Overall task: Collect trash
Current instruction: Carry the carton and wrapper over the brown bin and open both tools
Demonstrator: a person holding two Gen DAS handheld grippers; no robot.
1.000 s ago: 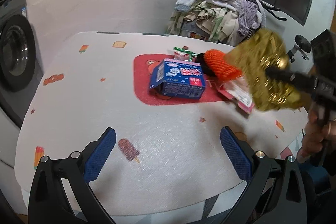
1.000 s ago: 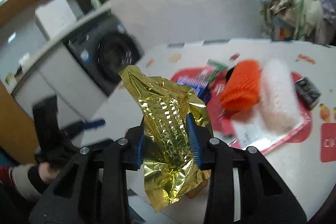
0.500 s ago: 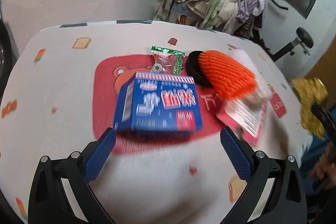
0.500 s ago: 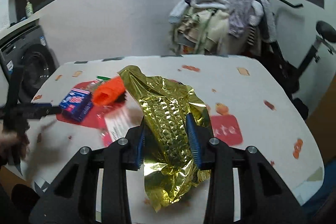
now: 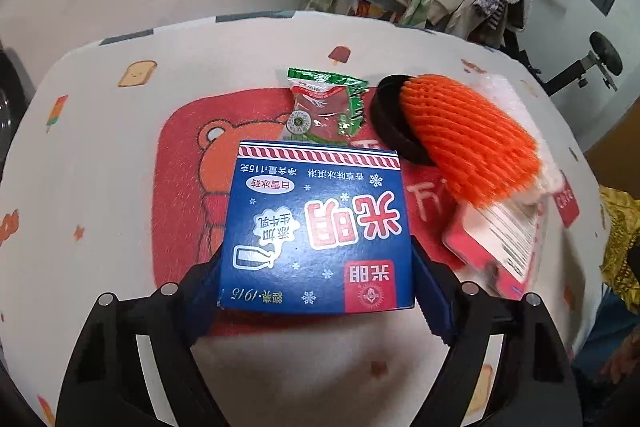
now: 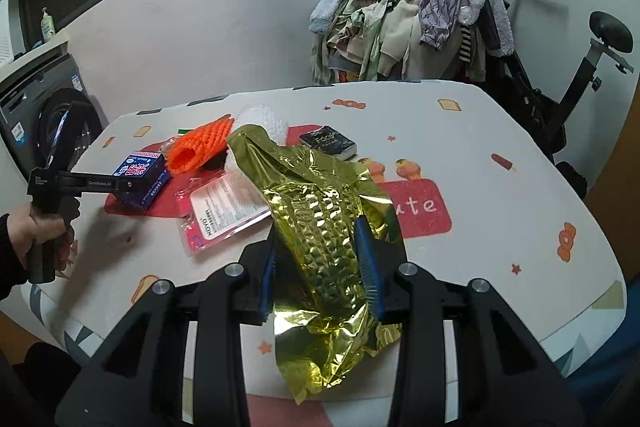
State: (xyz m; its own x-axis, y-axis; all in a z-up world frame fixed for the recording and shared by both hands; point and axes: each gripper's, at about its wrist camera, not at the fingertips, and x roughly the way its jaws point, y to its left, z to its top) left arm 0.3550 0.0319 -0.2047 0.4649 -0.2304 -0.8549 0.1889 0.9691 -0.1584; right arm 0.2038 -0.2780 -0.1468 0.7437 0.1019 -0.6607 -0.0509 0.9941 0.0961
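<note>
Left gripper [image 5: 316, 291] closed around blue cardboard ice-cream box [image 5: 318, 227], blue pads pressed to both sides, box resting on red bear-print mat [image 5: 180, 163] of white patterned table [image 5: 100, 131]. Right gripper [image 6: 320, 267] clamped on crinkled gold foil bag [image 6: 316, 227] (held above the table's near edge). Close by: orange foam net sleeve [image 5: 468, 143], green-and-red snack wrapper [image 5: 324, 107], pink blister package [image 6: 224, 215].

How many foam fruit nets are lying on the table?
2: an orange net on the red mat, and a white net right behind it, touching. More could be hidden underneath.
</note>
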